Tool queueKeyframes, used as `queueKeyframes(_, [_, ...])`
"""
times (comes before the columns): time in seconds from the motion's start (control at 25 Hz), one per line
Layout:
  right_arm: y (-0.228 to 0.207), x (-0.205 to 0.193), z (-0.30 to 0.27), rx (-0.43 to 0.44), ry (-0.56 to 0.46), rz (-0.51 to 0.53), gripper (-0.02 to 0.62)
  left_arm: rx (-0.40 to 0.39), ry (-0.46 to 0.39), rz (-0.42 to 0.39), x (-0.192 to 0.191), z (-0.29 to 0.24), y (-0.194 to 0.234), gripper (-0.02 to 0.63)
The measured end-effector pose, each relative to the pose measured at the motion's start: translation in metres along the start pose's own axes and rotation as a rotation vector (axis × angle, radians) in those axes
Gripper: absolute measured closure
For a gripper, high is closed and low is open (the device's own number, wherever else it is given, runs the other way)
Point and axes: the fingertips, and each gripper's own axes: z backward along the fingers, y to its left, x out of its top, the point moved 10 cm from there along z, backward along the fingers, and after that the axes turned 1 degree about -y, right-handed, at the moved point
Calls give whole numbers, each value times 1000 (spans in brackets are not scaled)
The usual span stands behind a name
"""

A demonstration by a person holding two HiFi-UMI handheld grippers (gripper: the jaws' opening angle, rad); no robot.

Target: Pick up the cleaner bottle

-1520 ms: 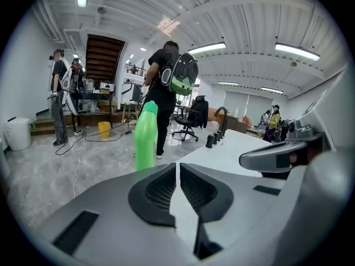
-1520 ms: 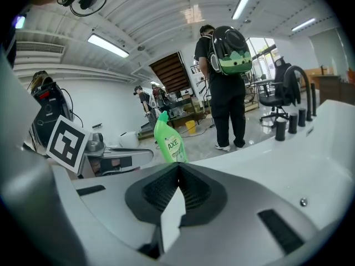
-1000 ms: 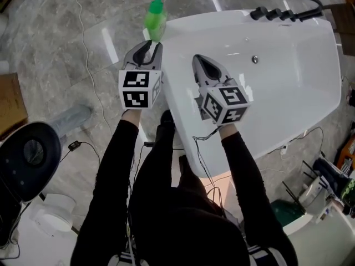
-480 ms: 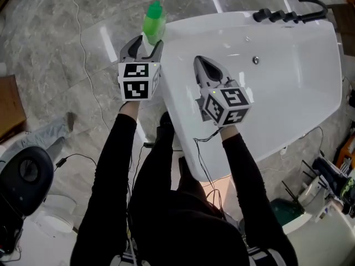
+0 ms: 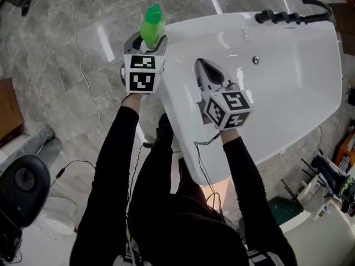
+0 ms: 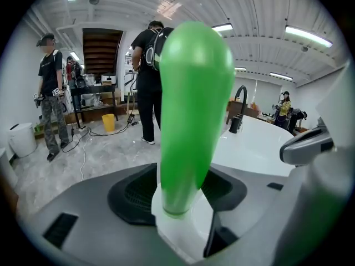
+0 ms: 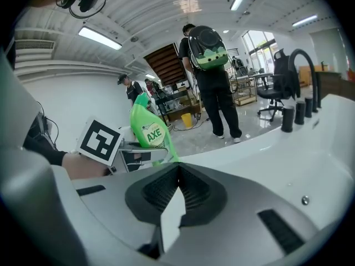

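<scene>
A green cleaner bottle (image 5: pixel 152 22) stands on the left rim of the white bathtub (image 5: pixel 277 76). My left gripper (image 5: pixel 146 39) has just been opening its jaws, and they now stand wide on either side of the bottle's lower body. In the left gripper view the bottle (image 6: pixel 191 110) fills the middle, upright between the dark pads, and I see no pad pressing on it. The right gripper view shows the bottle (image 7: pixel 148 129) with its AXE label and the left gripper (image 7: pixel 141 151) around it. My right gripper (image 5: pixel 202 65) hovers over the tub, shut and empty, as its own view (image 7: pixel 175 173) also shows.
A black faucet set (image 5: pixel 283 14) sits on the tub's far rim. Cables trail over the grey stone floor, and a round black object (image 5: pixel 22 182) lies at the lower left. Several people (image 6: pixel 147 82) stand farther back, near a yellow bucket (image 6: pixel 109 122).
My left gripper opened its jaws and moved forward and down until they flank the bottle. The right gripper stayed almost in place over the tub.
</scene>
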Motion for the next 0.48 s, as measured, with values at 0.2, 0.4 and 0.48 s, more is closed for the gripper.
queueKeyframes(0.2, [-4, -4, -2, -6, 7, -1, 594, 8, -4, -10, -1, -11, -1, 370])
queueKeyframes(0.4, [-8, -8, -3, -8, 12, 1, 594, 32, -14, -22, 1, -15, -2, 373])
queueKeyframes(0.48, [-8, -8, -2, -9, 12, -1, 594, 35, -20, -32, 2, -15, -3, 390])
